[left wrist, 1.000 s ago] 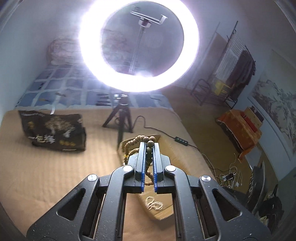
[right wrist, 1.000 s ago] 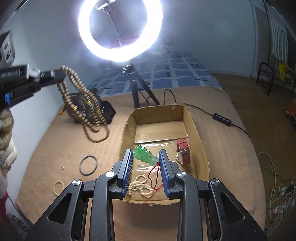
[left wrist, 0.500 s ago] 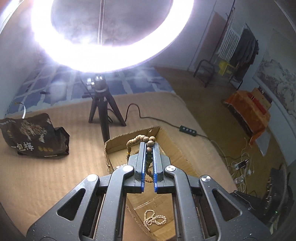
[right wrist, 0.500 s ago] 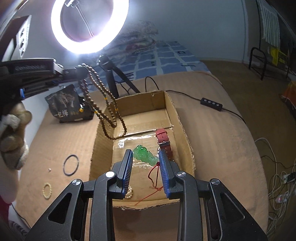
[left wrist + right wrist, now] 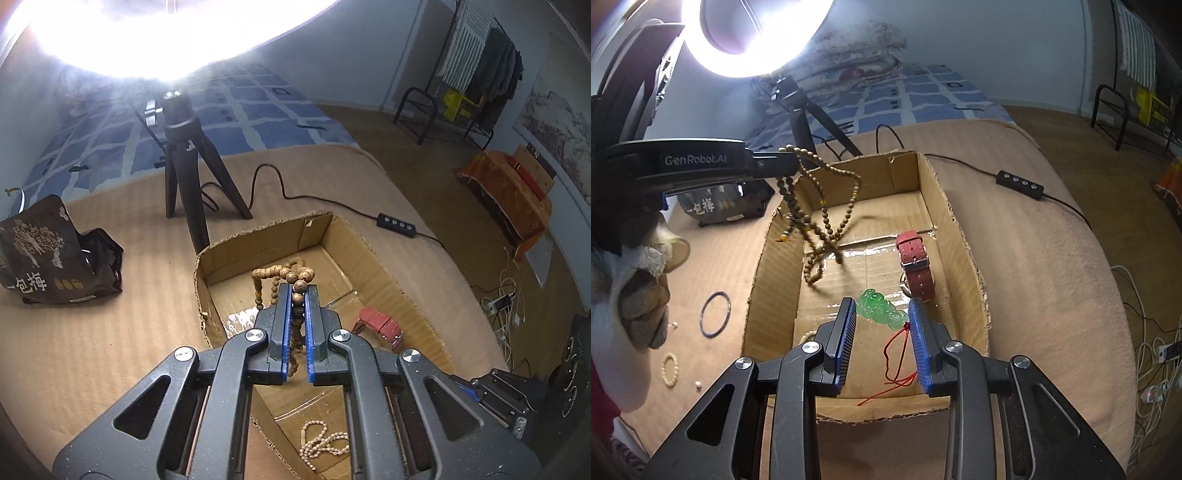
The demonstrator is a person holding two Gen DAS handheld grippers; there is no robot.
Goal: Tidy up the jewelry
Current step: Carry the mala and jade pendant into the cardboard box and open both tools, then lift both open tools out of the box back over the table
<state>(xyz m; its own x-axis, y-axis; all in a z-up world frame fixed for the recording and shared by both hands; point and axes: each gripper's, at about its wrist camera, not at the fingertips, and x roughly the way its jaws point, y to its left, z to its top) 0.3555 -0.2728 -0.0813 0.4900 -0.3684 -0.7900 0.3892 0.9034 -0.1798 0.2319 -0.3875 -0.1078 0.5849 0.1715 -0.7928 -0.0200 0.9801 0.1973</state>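
My left gripper (image 5: 297,291) is shut on a long strand of brown wooden beads (image 5: 284,274). In the right wrist view that strand (image 5: 827,221) dangles from the left gripper (image 5: 790,162) into the far left part of an open cardboard box (image 5: 945,210). My right gripper (image 5: 882,304) is shut on a green jade pendant (image 5: 875,308) at its fingertips. The pendant's red cord (image 5: 897,354) hangs down over the box's near end. A red watch strap (image 5: 916,266) and a pearl strand (image 5: 325,439) lie on the box floor.
On the tan blanket left of the box lie a black ring (image 5: 716,314) and a small pale bead bracelet (image 5: 670,369). A black snack bag (image 5: 48,254), a ring-light tripod (image 5: 184,177) and a cable with a switch (image 5: 397,223) stand behind. A gloved hand (image 5: 642,306) holds the left gripper.
The left gripper came down and across from left of the box, so the beads now hang inside it. The right gripper sank a little toward the box, still holding the pendant.
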